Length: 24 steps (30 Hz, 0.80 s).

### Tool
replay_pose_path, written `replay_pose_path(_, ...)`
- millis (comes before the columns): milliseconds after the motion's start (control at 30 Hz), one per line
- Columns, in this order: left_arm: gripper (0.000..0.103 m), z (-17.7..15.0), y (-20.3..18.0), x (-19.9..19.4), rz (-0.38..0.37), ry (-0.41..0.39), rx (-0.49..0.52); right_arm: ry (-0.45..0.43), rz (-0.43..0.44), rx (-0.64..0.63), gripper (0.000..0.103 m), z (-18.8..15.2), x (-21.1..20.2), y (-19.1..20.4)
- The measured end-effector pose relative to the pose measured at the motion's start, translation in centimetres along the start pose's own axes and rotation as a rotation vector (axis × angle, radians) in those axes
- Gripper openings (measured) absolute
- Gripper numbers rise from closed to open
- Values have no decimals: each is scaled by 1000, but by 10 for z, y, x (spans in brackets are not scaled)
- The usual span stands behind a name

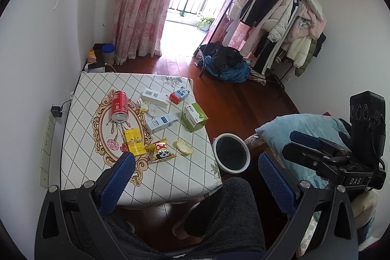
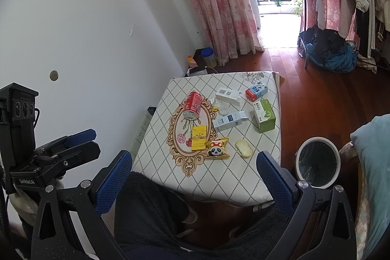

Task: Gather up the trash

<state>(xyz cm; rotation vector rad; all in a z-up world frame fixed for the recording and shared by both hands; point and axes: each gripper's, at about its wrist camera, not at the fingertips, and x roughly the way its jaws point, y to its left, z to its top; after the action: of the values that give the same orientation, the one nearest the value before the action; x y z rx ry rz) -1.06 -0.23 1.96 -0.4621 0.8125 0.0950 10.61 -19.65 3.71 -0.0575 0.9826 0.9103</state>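
Observation:
Trash lies on a small table with a diamond-pattern cloth [image 1: 185, 177] [image 2: 234, 184]: a red can [image 1: 119, 107] [image 2: 193, 106] on its side, a yellow pack [image 1: 133, 141] [image 2: 199, 138], a panda snack wrapper [image 1: 162, 152] [image 2: 217, 149], a bread piece [image 1: 184, 147] [image 2: 243, 148], a green box [image 1: 194, 117] [image 2: 264, 116], and white and blue cartons [image 1: 162, 123] [image 2: 229, 121]. A white-rimmed bin [image 1: 231, 153] [image 2: 318, 162] stands on the floor right of the table. My left gripper [image 1: 195, 162] and right gripper [image 2: 195, 160] are open, empty, held above the table's near edge.
A white wall with sockets [image 1: 46, 138] runs along the table's left. A blue pillow [image 1: 302, 128] [image 2: 373, 162] lies right of the bin. A clothes rack [image 1: 282, 23] and a clothes pile [image 1: 226, 65] stand at the far right. Dark fleece legs [image 1: 219, 216] are below me.

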Motion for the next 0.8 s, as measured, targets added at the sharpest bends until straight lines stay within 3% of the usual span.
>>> replay_pose_path(800,103,4,0,-2,2,-5,5,3,4,7,103,0,1,-2)
